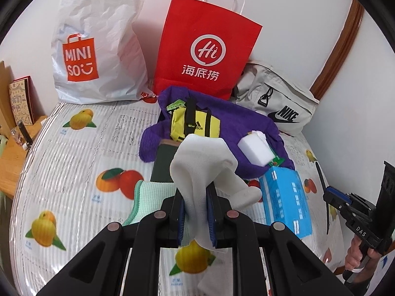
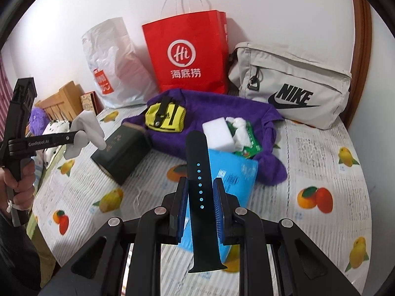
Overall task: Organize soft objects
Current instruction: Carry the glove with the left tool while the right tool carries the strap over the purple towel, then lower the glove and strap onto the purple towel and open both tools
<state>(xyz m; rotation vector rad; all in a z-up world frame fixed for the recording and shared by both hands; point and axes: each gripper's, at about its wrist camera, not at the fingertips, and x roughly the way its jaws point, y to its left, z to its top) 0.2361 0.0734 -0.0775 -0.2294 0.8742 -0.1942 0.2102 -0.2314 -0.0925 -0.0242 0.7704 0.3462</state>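
The white sock (image 1: 197,172) is a soft knitted cloth, matt. The watch strap (image 2: 197,187) looks like smooth matt rubber. The purple towel (image 2: 222,113) has a fluffy, rough pile. The red bag (image 2: 190,51) is stiff paper with a slight shine; the white shopping bag (image 1: 98,37) is thin crinkled plastic. The Nike bag (image 2: 291,83) is woven fabric. The table cover (image 1: 74,162) is glossy and ribbed. The sponge block (image 2: 218,135) is matt foam.
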